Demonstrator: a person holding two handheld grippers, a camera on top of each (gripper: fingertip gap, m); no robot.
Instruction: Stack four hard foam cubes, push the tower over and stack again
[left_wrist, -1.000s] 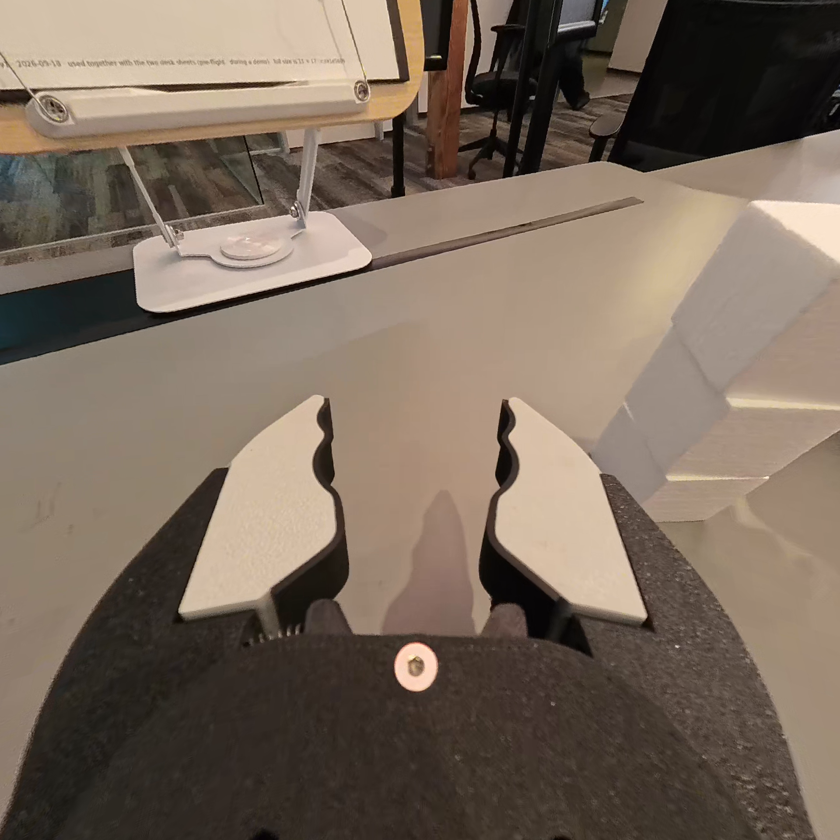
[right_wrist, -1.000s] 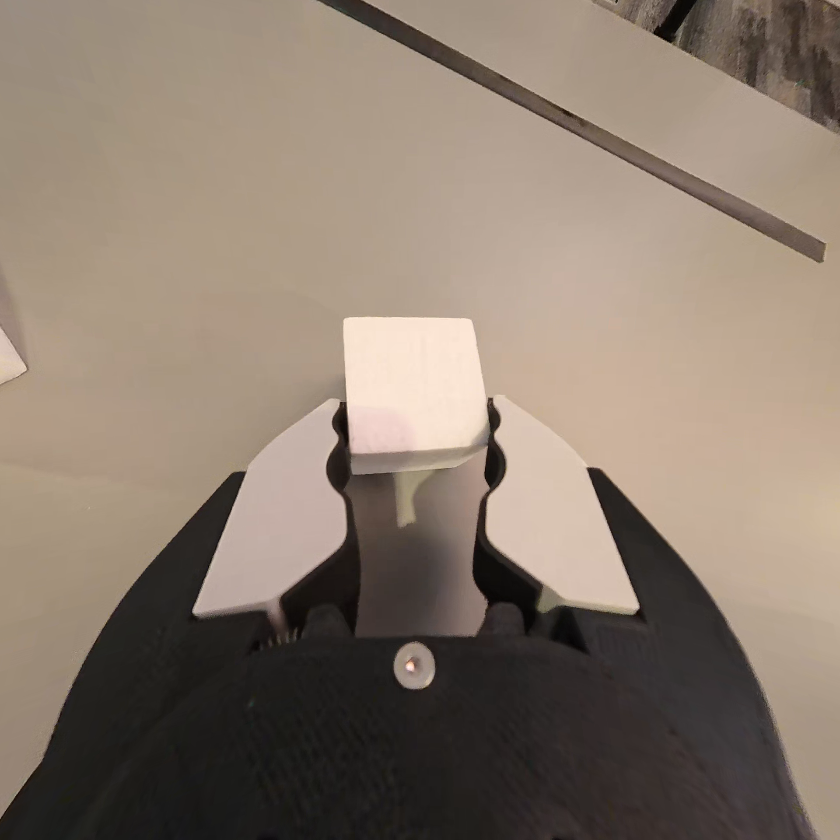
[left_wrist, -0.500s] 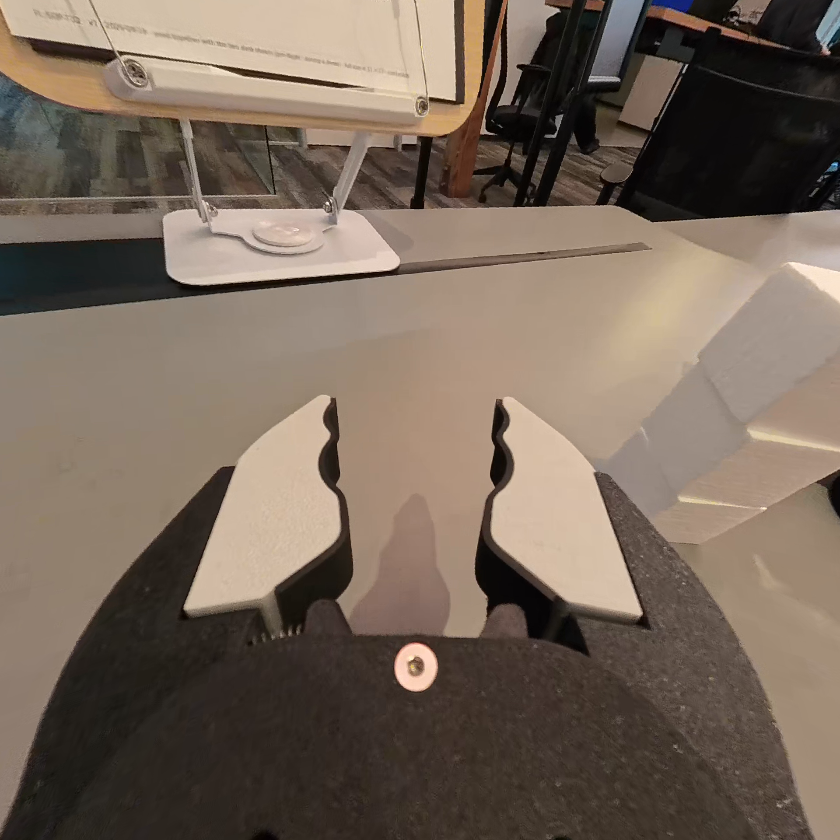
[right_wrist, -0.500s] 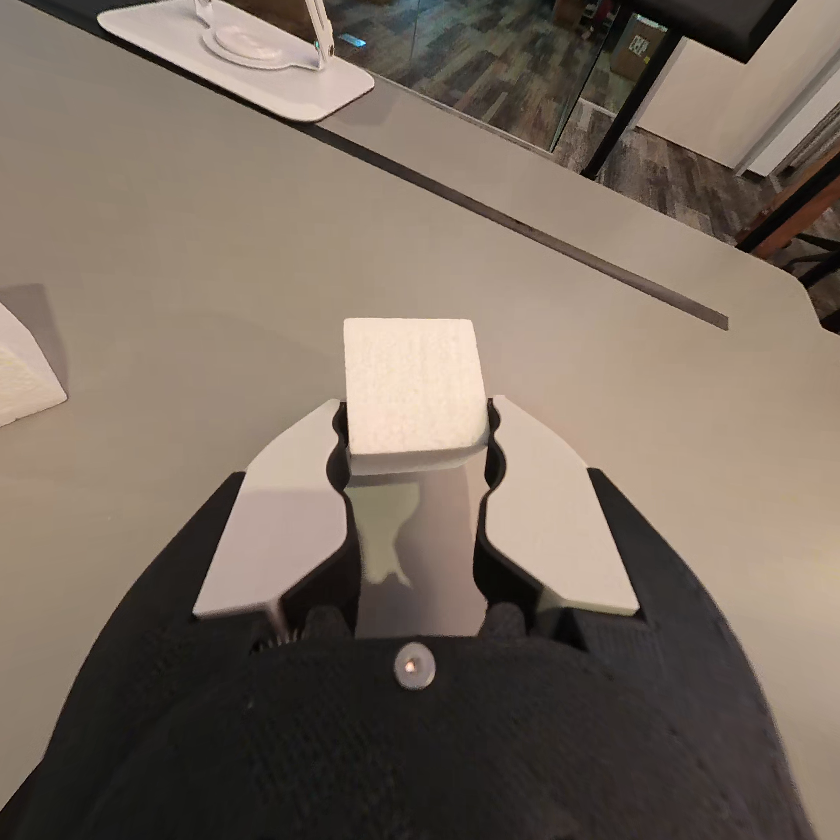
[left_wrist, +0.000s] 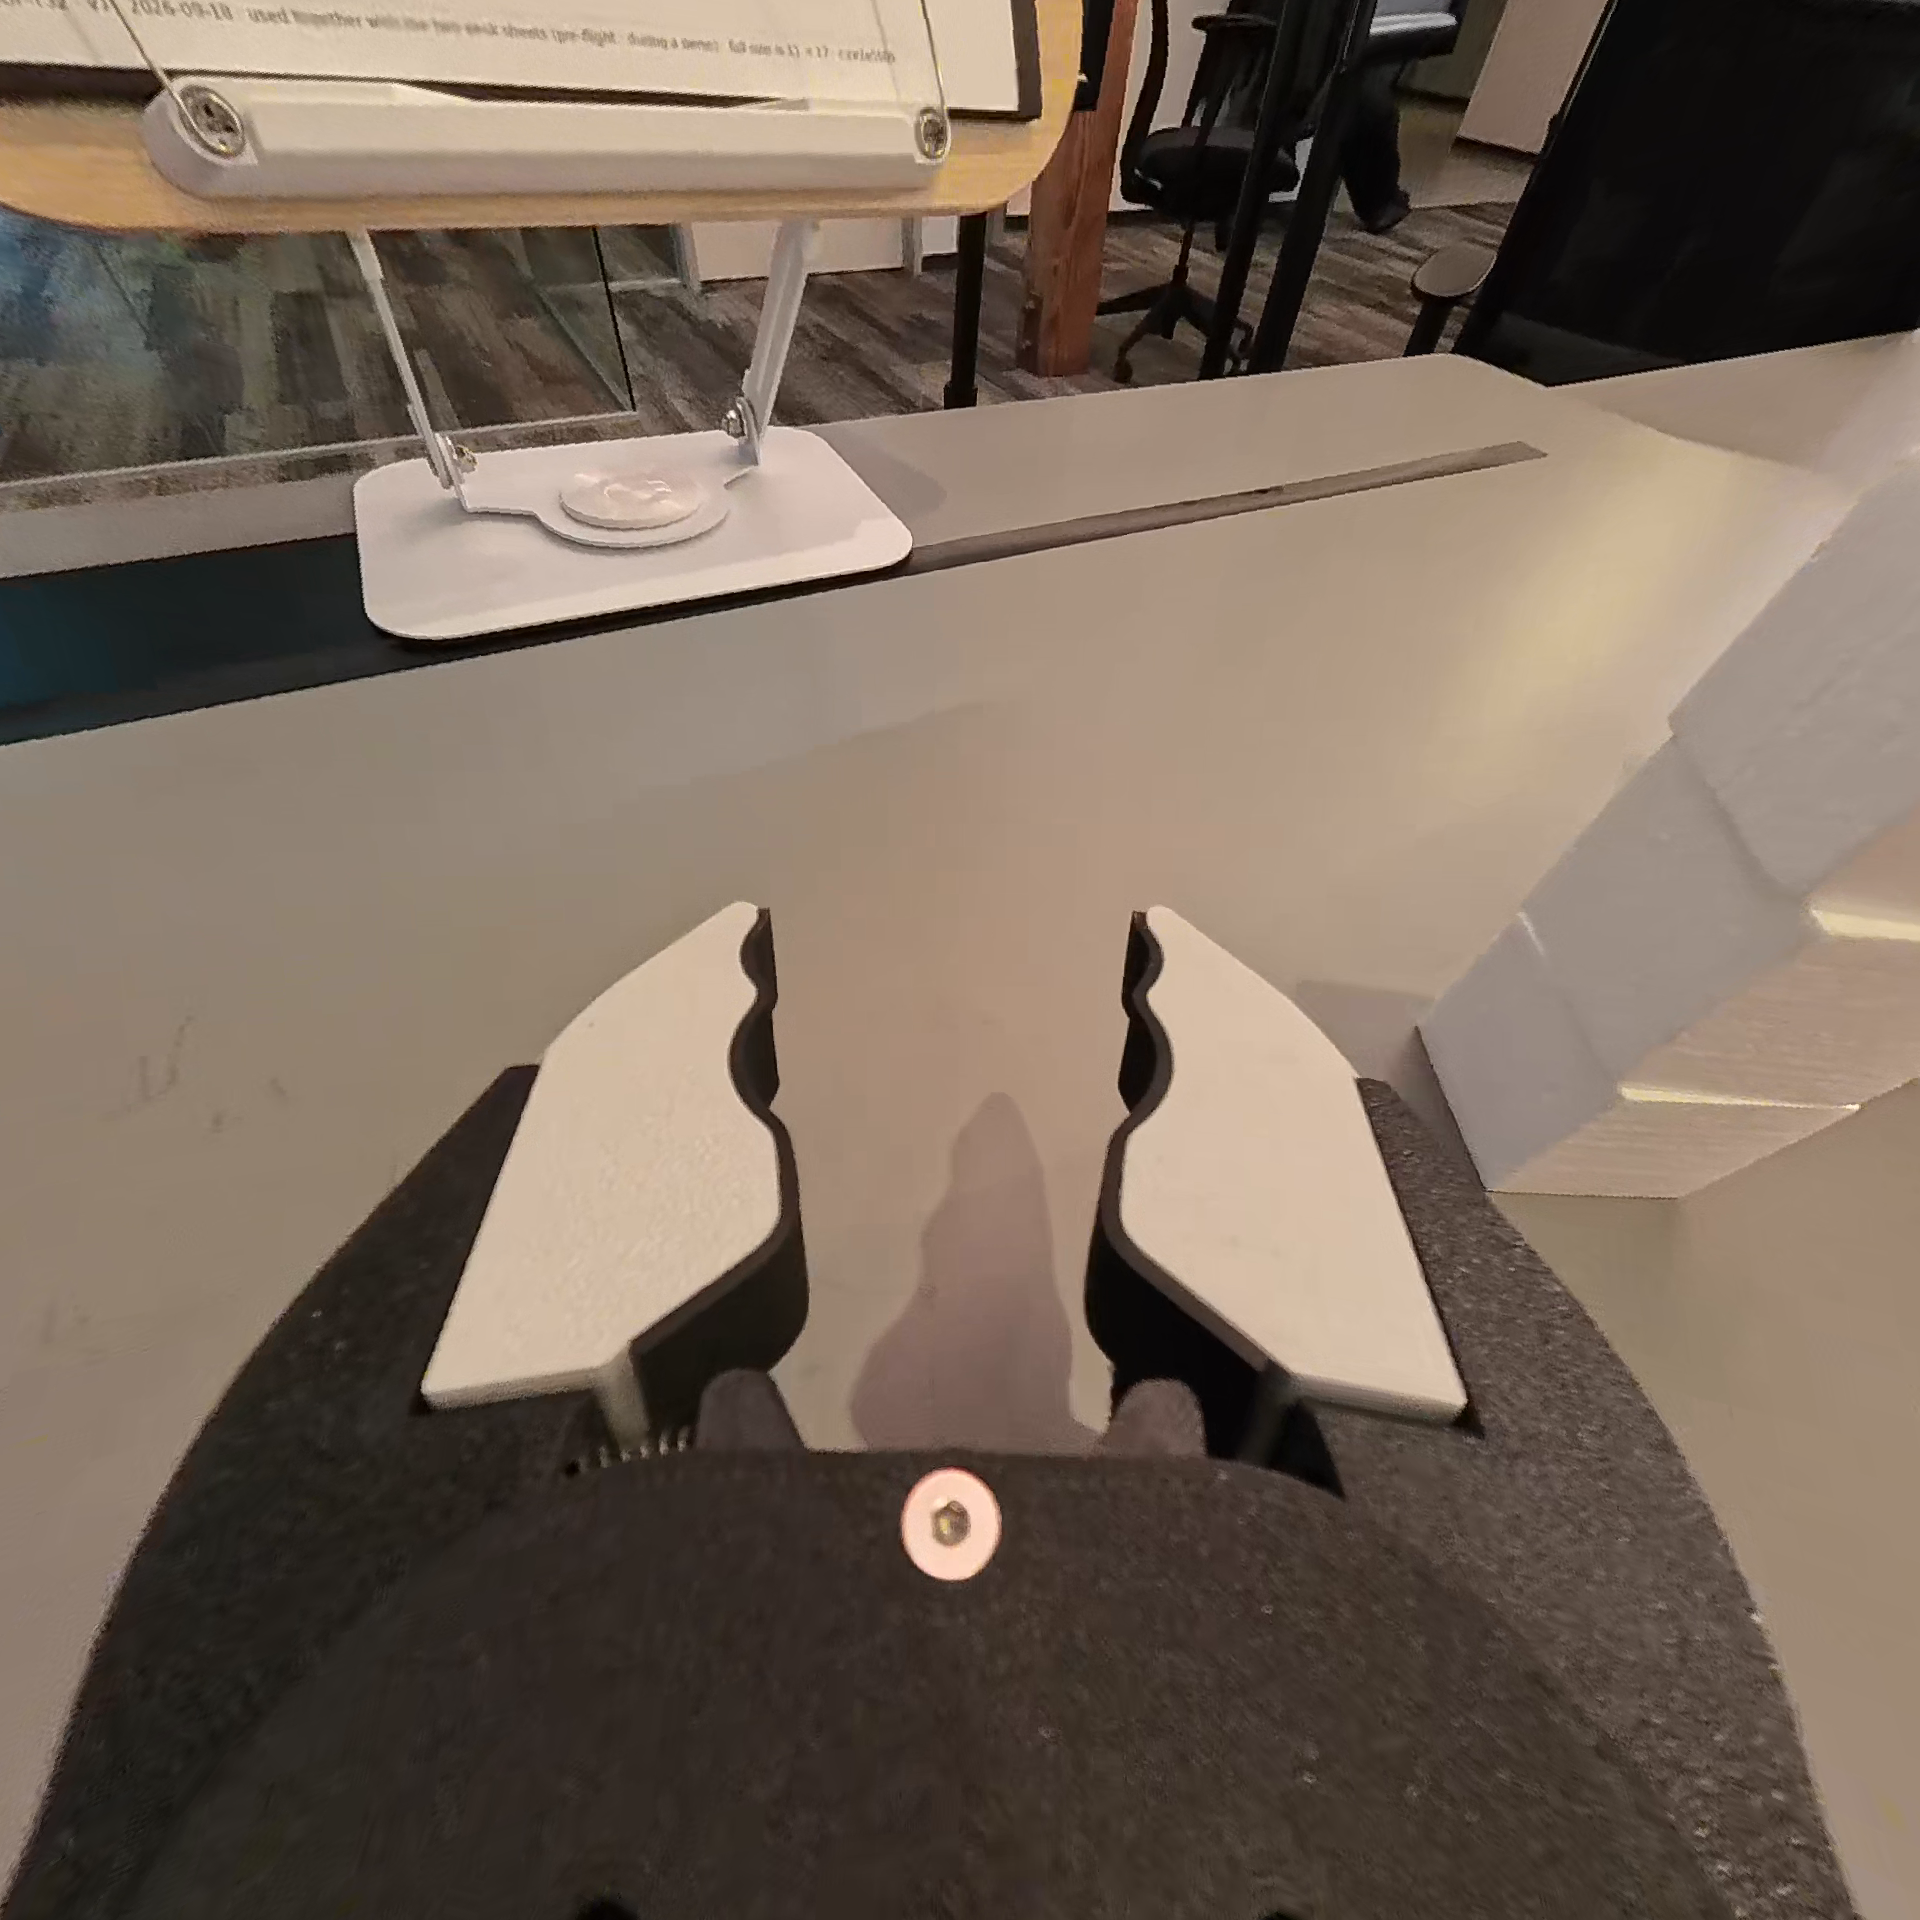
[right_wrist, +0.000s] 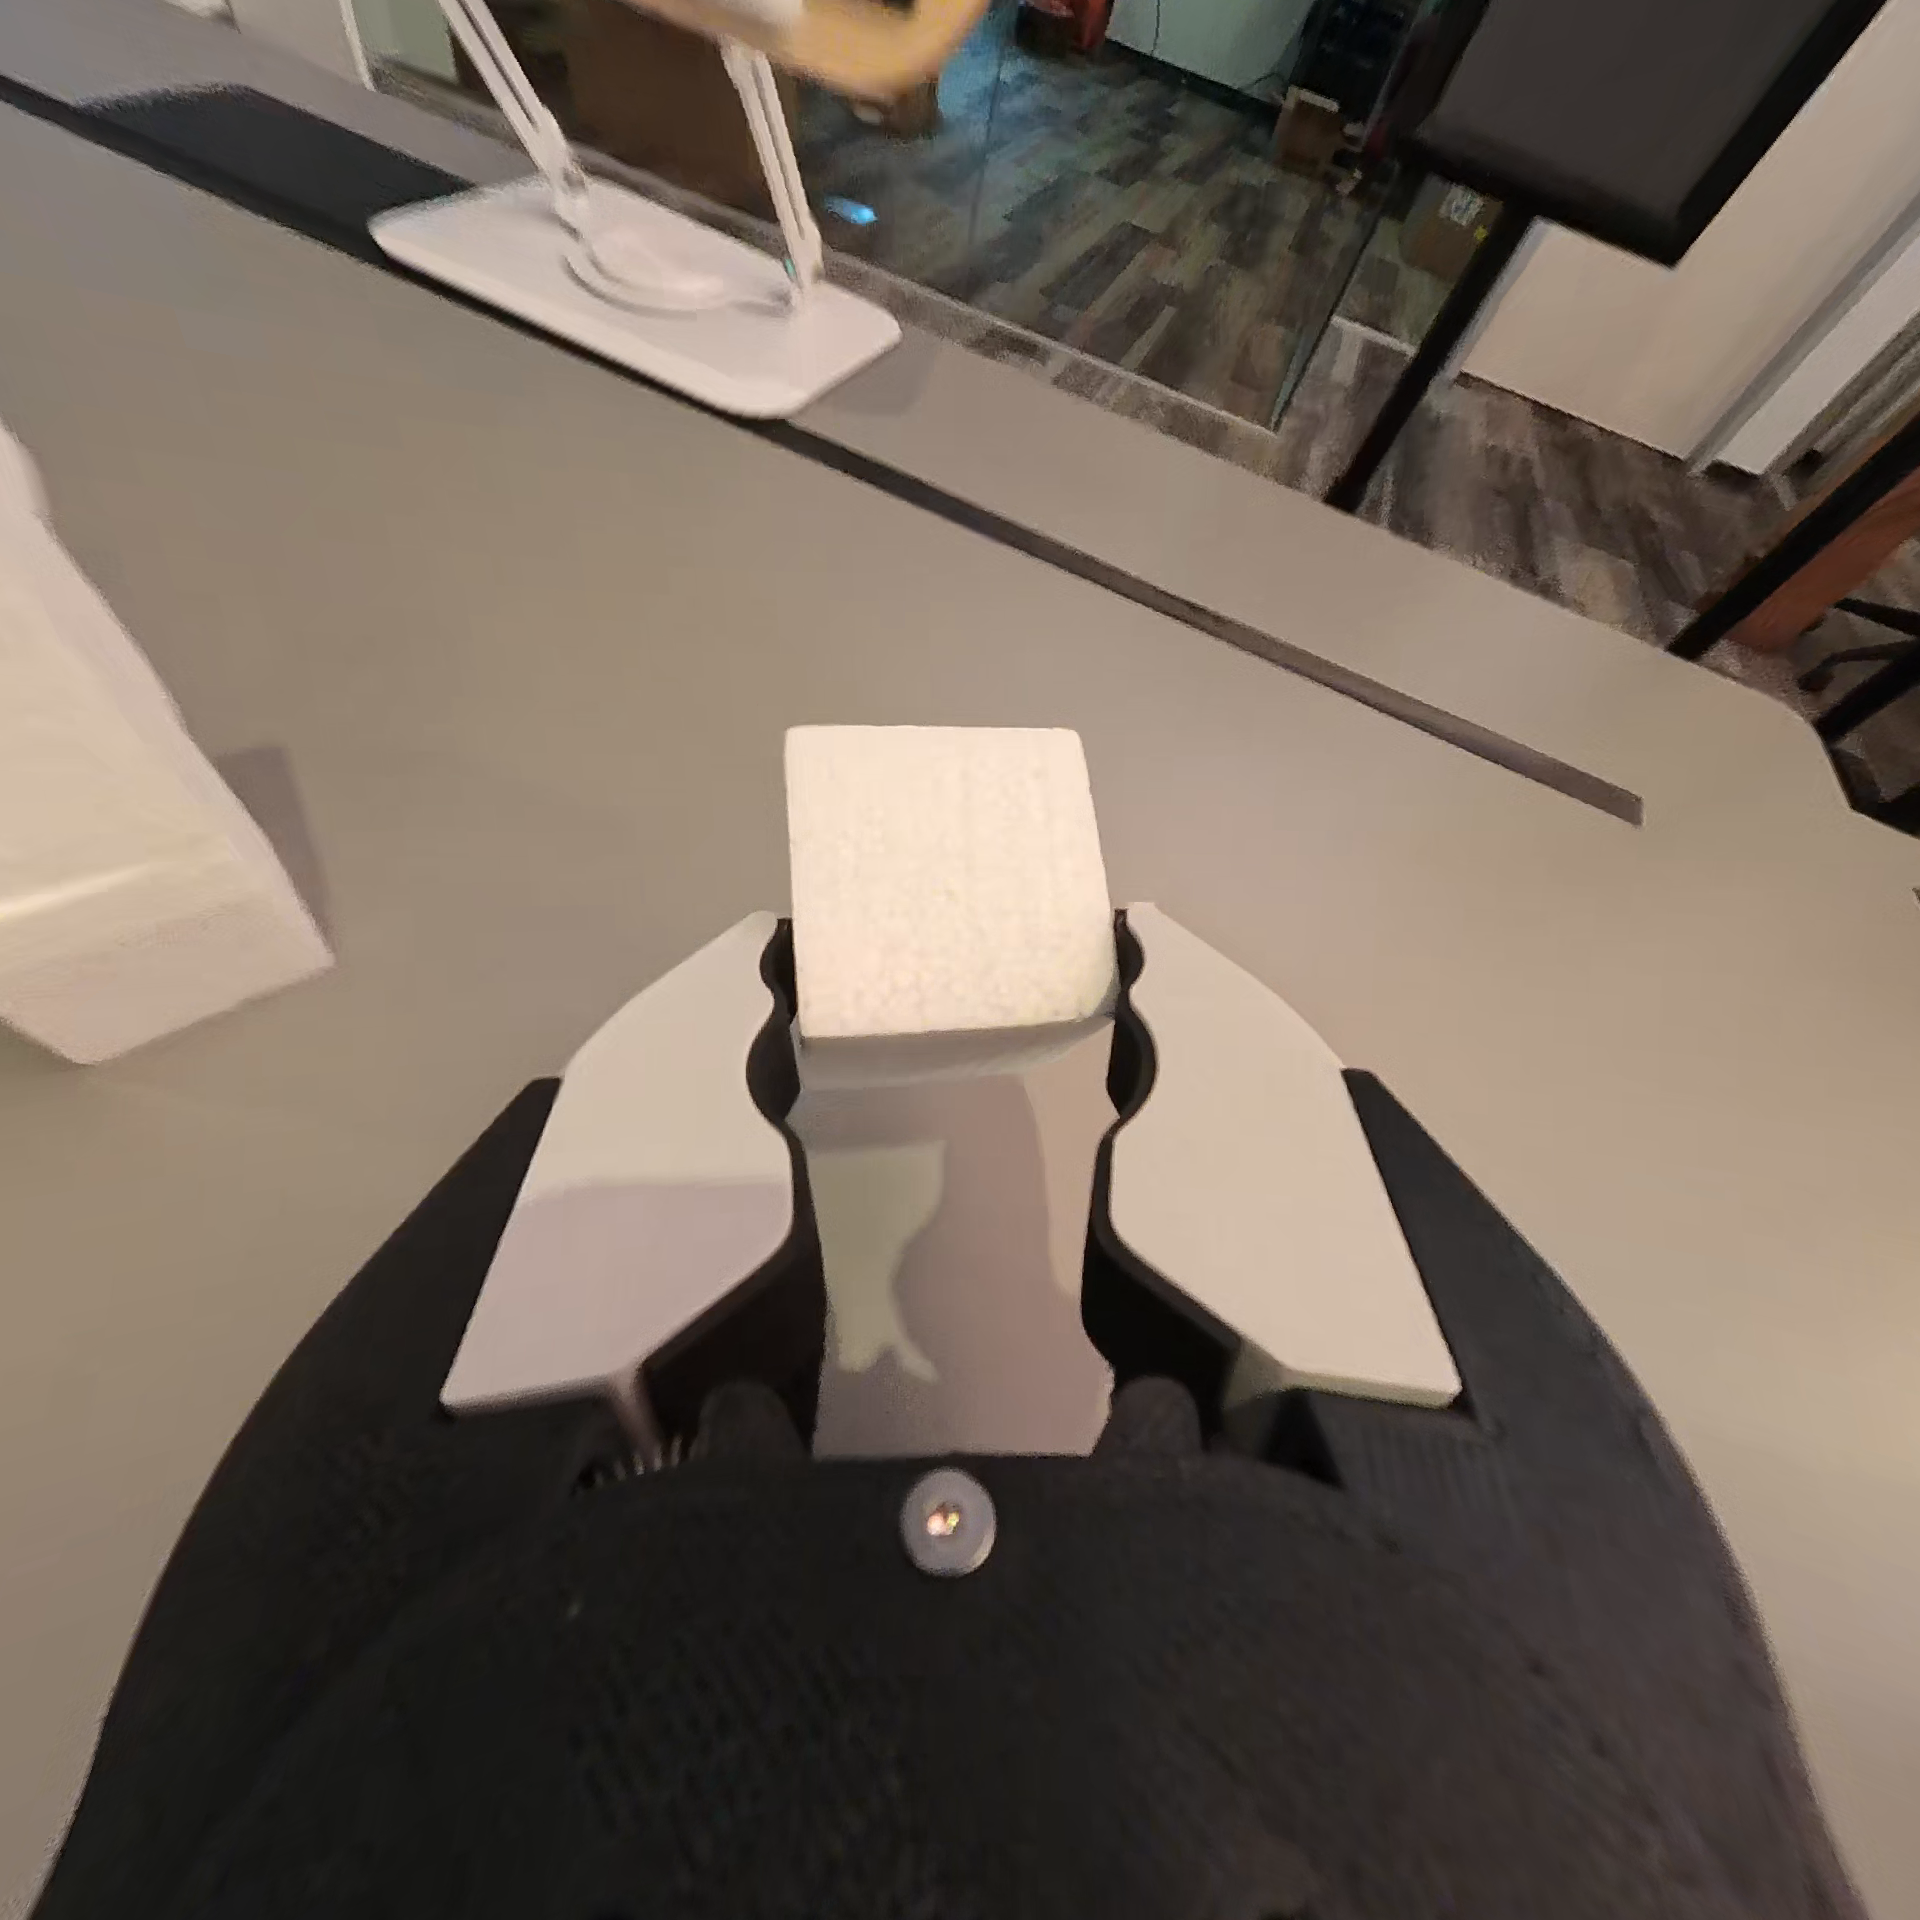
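**Cube lifted higher, stack back in sight**

Since the earlier frame the right hand-held gripper (right_wrist: 945, 935) has tilted up, bringing the tabletop's far edge and more of the stack (right_wrist: 114, 831) into its view. It clamps a white foam cube (right_wrist: 940, 883) above the tabletop (right_wrist: 520, 623). The left hand-held gripper (left_wrist: 951, 920) gapes empty, the stack (left_wrist: 1714, 935) just beside it toward the right edge. A white stand (left_wrist: 634, 540) sits at the far edge.
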